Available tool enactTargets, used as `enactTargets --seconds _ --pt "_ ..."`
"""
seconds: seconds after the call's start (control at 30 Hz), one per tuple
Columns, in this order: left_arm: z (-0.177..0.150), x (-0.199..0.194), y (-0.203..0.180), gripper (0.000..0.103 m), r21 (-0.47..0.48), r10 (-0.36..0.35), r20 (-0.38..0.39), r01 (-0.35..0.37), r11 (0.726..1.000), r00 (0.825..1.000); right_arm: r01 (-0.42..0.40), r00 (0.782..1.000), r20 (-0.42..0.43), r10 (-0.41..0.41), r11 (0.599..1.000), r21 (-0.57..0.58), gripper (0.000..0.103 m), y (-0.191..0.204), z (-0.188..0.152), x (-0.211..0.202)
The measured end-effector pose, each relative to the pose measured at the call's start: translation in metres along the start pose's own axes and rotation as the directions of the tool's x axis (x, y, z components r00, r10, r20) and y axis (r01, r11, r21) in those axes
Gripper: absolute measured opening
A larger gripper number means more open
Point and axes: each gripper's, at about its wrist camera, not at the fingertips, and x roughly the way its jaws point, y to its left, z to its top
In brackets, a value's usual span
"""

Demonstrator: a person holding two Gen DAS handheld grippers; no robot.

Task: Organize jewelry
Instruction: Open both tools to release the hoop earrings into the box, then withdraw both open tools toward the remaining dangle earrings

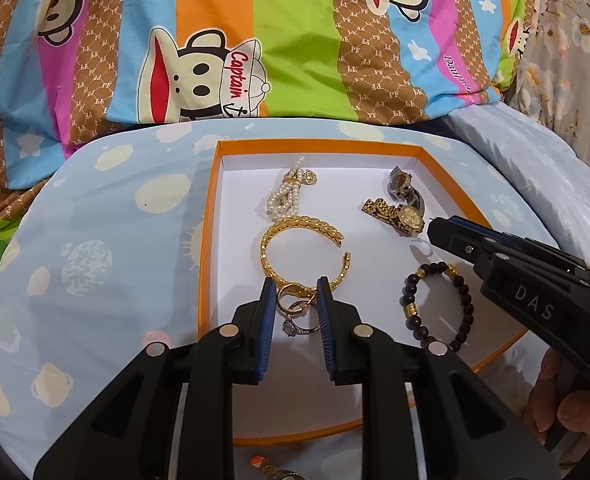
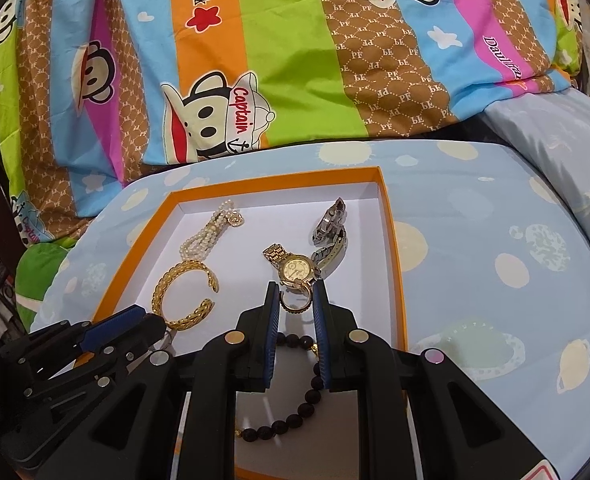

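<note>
Box: an orange-rimmed shallow box (image 1: pixel 209 216) with a white floor sits on a pale blue board printed with planets (image 1: pixel 95 248); behind it lies a striped cartoon-monkey bedcover (image 1: pixel 295 40).
Pearl bracelet: the pearl bracelet (image 1: pixel 285 194) lies at the far middle of the box floor, a small gold charm at its far end.
Gold cuff: an open gold chain-link cuff bangle (image 1: pixel 295 252) lies just nearer than the pearls, its gap facing right in the left wrist view.
Watches: a gold watch (image 2: pixel 295 268) lies face up, right of centre; a darker steel watch (image 2: pixel 331 228) stands on edge just behind it, touching or nearly so.
Bead bracelet: a dark wooden bead bracelet with gold spacers (image 1: pixel 439 308) lies on the near right of the floor.
Left gripper: the left gripper (image 1: pixel 296 300) has its jaws apart, straddling two rings, a plain gold ring (image 1: pixel 289 296) and a silver ring with a clear stone (image 1: pixel 295 326); whether the pads touch them I cannot tell.
Right gripper: the right gripper (image 2: pixel 294 300) has its jaws narrowly apart around a gold beaded ring (image 2: pixel 294 303), which stands upright between the pads just in front of the gold watch; whether it is pinched I cannot tell.
Outside the box: a small orange and gold piece (image 1: pixel 267 466) lies beyond the near rim, mostly hidden.
</note>
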Motion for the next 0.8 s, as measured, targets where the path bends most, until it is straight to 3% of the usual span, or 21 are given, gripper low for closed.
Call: enactTargets --seconds 0.27,0.33,0.47,0.53,0.63,0.8 --pt "0.001 0.004 -0.002 0.021 0.009 0.01 -0.008 -0.01 1.0 1.0 -0.009 1.0 -0.015 0.009 1.0 0.019 0.018 -0.003 0.0 0.003" --pt "0.001 0.003 -0.003 0.031 0.011 0.01 -0.004 -0.01 1.0 1.0 -0.009 1.0 -0.01 0.009 1.0 0.019 0.019 -0.004 0.0 0.002" --pt "0.001 -0.001 0.0 0.034 -0.009 -0.011 0.019 0.011 1.0 1.0 -0.013 0.999 0.039 0.012 0.999 0.032 0.024 -0.007 0.001 -0.007" --pt "0.001 -0.009 0.005 0.046 -0.038 -0.013 0.059 0.015 0.999 0.998 -0.01 0.997 0.078 0.007 0.999 0.039 0.026 -0.009 0.001 -0.016" --pt "0.002 -0.026 0.013 0.052 -0.064 -0.006 0.103 0.012 0.998 0.995 0.004 0.995 0.101 -0.009 0.999 0.044 0.027 -0.011 0.0 -0.031" --pt "0.0 -0.062 0.041 0.053 -0.146 0.004 0.142 0.017 0.989 0.99 0.005 0.991 0.132 -0.014 0.998 0.068 0.029 -0.011 -0.012 -0.073"
